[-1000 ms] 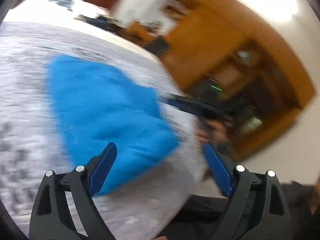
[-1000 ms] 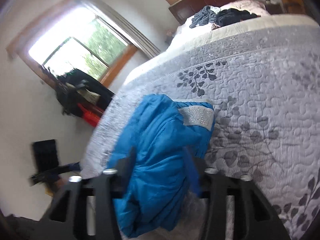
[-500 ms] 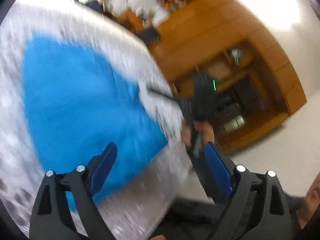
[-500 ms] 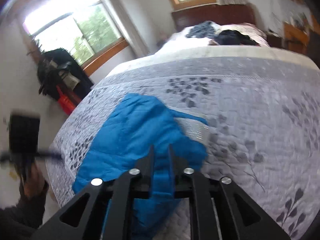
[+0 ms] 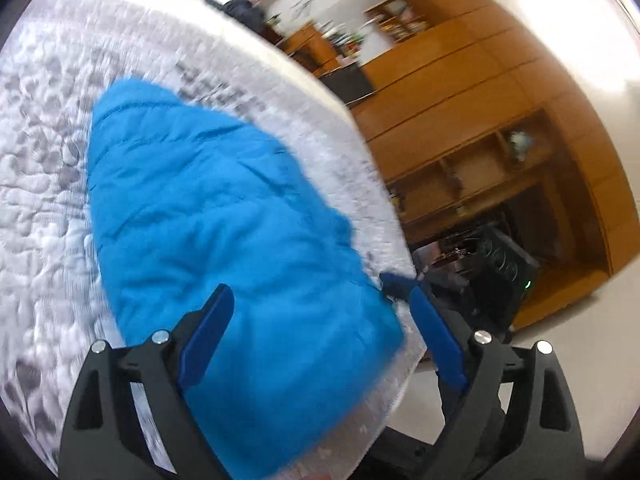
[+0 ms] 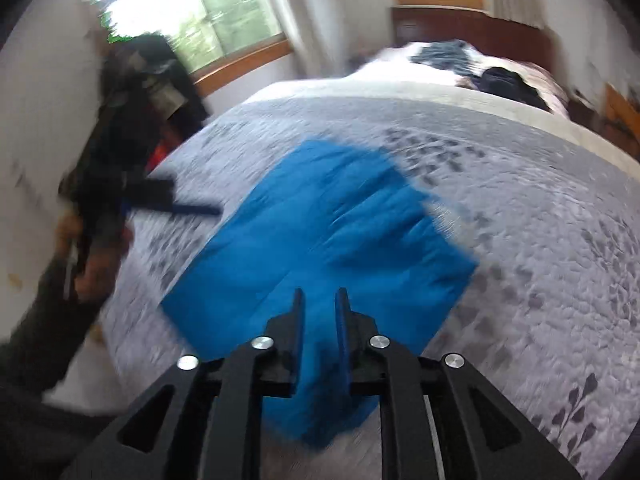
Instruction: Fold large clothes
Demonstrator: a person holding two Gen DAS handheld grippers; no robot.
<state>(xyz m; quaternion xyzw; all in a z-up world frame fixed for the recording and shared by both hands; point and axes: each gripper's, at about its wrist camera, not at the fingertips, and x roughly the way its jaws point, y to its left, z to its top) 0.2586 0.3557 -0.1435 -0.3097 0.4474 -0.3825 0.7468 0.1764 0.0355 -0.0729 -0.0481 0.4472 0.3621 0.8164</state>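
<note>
Left gripper (image 5: 320,328) — fingers apart, empty, above blue jacket (image 5: 224,220). Jacket: folded, on bed (image 6: 540,220) near its foot edge. Right gripper (image 6: 320,320) — fingers clamped on jacket hem at 6 o'clock. Step: final fold; next, likely release and smoothing.

a grey leaf-patterned quilt (image 6: 520,216) is covering the bed; dark clothes (image 6: 504,84) are lying near the headboard (image 6: 460,28), wooden shelving (image 5: 500,168) is standing beside it.

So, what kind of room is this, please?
Most likely a bedroom: a wide bed under a grey quilt, a dark wooden headboard by the window, and wooden cupboards opposite. The blue jacket lies on the bed.
</note>
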